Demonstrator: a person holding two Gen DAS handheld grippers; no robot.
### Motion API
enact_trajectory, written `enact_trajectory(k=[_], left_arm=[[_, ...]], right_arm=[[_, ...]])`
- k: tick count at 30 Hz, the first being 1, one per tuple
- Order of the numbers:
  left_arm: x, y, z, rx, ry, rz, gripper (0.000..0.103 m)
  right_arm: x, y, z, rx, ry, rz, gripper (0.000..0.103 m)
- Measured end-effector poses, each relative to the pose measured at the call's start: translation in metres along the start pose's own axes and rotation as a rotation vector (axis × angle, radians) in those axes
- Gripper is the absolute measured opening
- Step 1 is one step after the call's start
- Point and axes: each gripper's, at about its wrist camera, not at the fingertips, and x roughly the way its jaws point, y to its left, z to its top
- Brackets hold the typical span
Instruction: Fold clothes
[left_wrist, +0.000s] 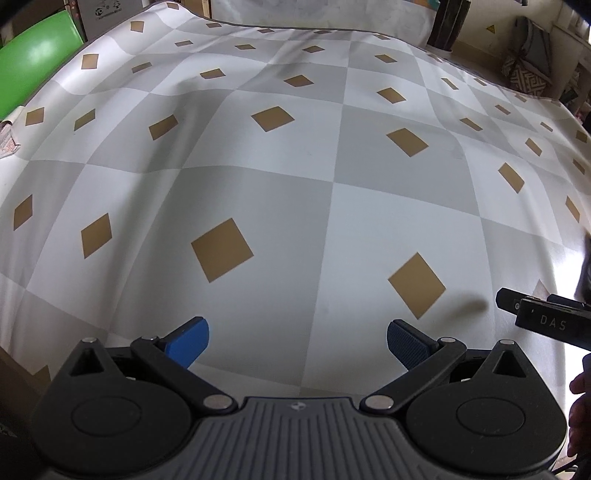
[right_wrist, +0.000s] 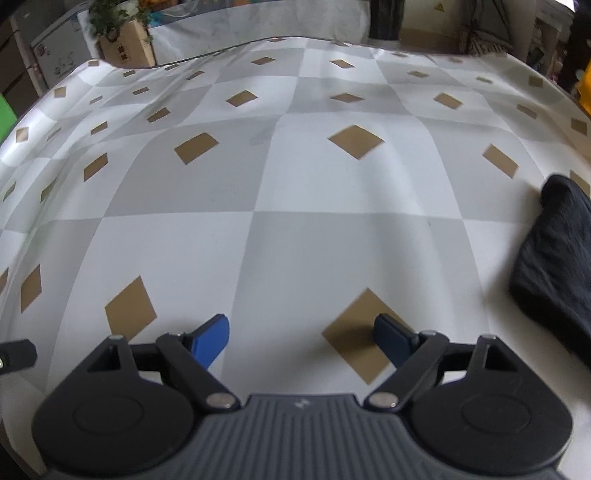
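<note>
Ahead of both my tools the checked tablecloth lies bare; only the dark garment blocks my right side.

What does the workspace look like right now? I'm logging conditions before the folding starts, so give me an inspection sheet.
Surface: checked tablecloth, grey and white squares with tan diamonds, slightly rippled.
Job's things: dark garment bunched at the right edge, not yet touched.
Clutter: nothing seen on the cloth.
Grippers: left gripper open, empty; right gripper open, empty, above the cloth.
Cables: nothing seen.
Surroundings: green panel, cardboard box with a plant, patterned cushion beyond the table.
</note>
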Motion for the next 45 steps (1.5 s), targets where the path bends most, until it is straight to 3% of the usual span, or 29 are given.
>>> enact_trajectory(k=[15, 30, 45], left_arm=[[0.013, 0.003, 0.006, -0.016, 0.032, 0.014, 0.103], [0.025, 0.0, 0.008, -0.038, 0.073, -0.003, 0.103], [0.02, -0.003, 0.012, -0.037, 0.055, -0.004, 0.103]], right_arm=[[0.017, 0.008, 0.001, -0.079, -0.105, 0.001, 0.102], [0.029, 0.005, 0.004, -0.067, -0.23, -0.012, 0.102], [0.036, 0.004, 0.004, -0.064, -0.312, -0.01, 0.103]])
